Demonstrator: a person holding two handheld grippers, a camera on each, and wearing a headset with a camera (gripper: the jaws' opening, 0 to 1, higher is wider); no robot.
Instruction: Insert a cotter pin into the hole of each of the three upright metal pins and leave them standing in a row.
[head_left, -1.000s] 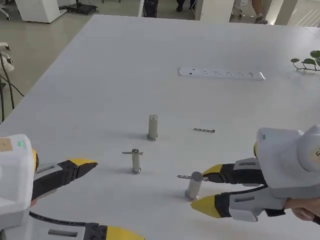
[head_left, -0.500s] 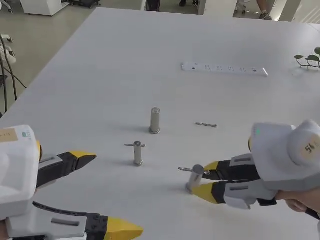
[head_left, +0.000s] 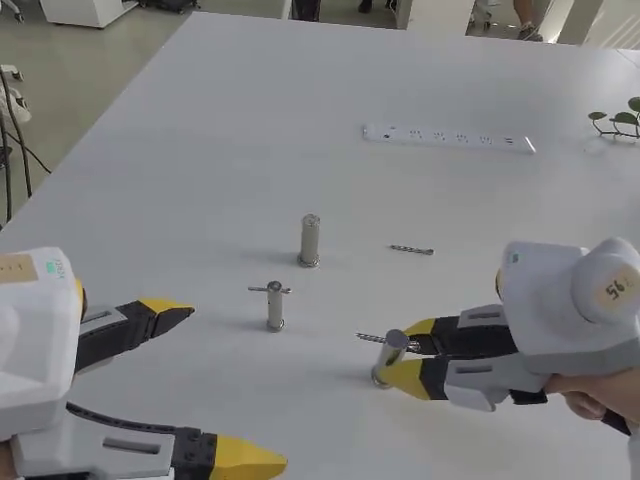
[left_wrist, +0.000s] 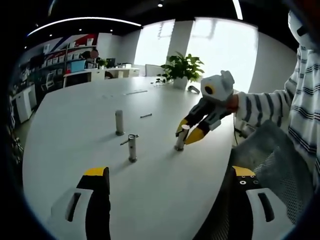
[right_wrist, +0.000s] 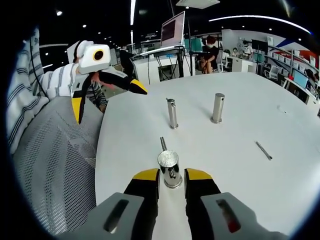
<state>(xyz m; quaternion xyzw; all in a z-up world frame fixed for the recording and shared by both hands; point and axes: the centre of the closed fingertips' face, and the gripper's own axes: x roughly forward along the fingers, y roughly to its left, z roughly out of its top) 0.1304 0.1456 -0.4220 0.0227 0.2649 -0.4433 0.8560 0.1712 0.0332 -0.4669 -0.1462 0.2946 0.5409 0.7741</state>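
Observation:
Three upright metal pins stand on the white table (head_left: 200, 150). The far pin (head_left: 309, 240) (right_wrist: 217, 107) has nothing through its hole. The middle pin (head_left: 275, 305) (right_wrist: 172, 113) carries a cotter pin across its top. The near pin (head_left: 390, 352) (right_wrist: 168, 162) also has a cotter pin through it, and my right gripper (head_left: 405, 353) (right_wrist: 172, 175) is shut on its lower body. A loose cotter pin (head_left: 411, 250) (right_wrist: 263, 150) lies flat to the right of the far pin. At the table's near left my left gripper (head_left: 230, 388) (left_wrist: 169, 172) stands wide open, holding nothing.
A white power strip (head_left: 448, 138) lies further back on the table. A small green plant (head_left: 620, 118) sits at the right edge. A grey mesh chair back (right_wrist: 55, 165) is beside the near table edge.
My right gripper's jaws have narrowed from wide apart to closed on the near pin. The left gripper has stayed open in place.

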